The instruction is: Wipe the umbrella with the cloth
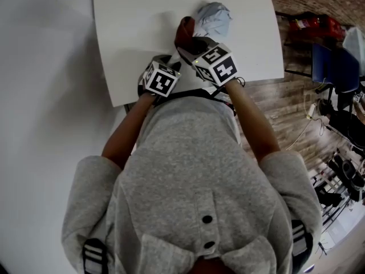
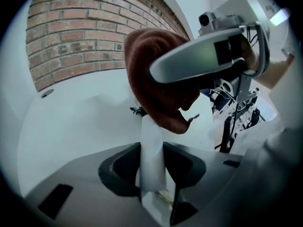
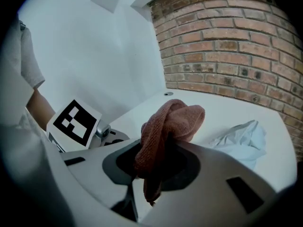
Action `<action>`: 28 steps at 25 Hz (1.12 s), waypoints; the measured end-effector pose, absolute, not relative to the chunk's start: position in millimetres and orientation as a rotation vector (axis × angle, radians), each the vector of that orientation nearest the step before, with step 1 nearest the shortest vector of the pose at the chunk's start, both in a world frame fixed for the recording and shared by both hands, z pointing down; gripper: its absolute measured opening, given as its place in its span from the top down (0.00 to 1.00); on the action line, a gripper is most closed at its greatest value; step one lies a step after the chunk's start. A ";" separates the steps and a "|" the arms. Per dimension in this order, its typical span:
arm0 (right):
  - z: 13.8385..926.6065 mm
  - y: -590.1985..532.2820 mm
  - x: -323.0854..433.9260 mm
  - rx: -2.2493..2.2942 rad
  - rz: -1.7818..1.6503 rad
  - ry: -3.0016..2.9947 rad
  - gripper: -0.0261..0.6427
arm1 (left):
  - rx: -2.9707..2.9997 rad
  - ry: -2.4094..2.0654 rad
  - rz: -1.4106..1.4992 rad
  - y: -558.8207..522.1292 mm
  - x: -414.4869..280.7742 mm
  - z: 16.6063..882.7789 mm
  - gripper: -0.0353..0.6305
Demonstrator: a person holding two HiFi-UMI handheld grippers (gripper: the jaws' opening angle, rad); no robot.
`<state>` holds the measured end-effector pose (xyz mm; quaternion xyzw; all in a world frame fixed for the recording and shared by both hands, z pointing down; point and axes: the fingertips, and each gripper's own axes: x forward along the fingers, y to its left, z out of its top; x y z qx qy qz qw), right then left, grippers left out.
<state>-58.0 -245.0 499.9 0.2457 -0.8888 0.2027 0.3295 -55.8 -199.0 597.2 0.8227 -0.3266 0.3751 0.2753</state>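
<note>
Left gripper (image 2: 152,161) is clamped partway closed on a pale slim tube (image 2: 151,131), probably the umbrella's shaft, steadying it; right gripper (image 3: 154,162) pinches a bunched rust-brown terry cloth (image 3: 173,119), seemingly poised to wipe; the crumpled pale-blue fabric umbrella (image 3: 242,138) lies just beyond on the white table (image 1: 137,33).

Umbrella (image 3: 244,138) edge behind right tool (image 3: 150,169)

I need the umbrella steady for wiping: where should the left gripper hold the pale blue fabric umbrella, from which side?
Grip the white round stem, apparently its handle, from the near edge of the white table. It looks stiff and slim enough for the jaws; the left gripper is clamped on it. That leaves the pale blue crumpled canopy free for the reddish-brown cloth.
</note>
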 end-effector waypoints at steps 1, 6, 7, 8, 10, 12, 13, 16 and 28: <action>497.5 -246.4 -60.8 0.633 0.531 -2.335 0.82 | 2.207 -0.880 1.010 -199.0 -56.2 596.4 0.71; 499.3 -259.9 -59.6 0.617 0.518 -2.333 0.82 | 2.204 -0.875 1.005 -199.7 -54.3 598.1 0.71; 501.6 -263.9 -56.4 0.622 0.512 -2.322 0.82 | 2.207 -0.876 1.004 -199.9 -54.7 598.6 0.71; 503.4 -268.2 -52.7 0.628 0.504 -2.309 0.82 | 2.210 -0.876 1.004 -200.0 -55.2 598.7 0.71; 505.9 -276.9 -44.1 0.642 0.484 -2.282 0.82 | 2.210 -0.873 1.008 -199.4 -56.3 598.5 0.71; 508.7 -284.3 -35.6 0.651 0.459 -2.255 0.82 | 2.212 -0.872 1.005 -199.2 -55.8 597.7 0.71; 510.3 -287.0 -31.8 0.655 0.443 -2.242 0.82 | 2.211 -0.869 1.004 -198.6 -55.3 597.5 0.71; 515.5 -291.8 -24.2 0.659 0.408 -2.212 0.82 | 2.201 -0.875 1.008 -197.0 -57.6 600.3 0.71; 518.1 -309.6 -4.7 0.681 0.287 -2.143 0.82 | 2.201 -0.862 1.004 -195.4 -59.5 601.8 0.71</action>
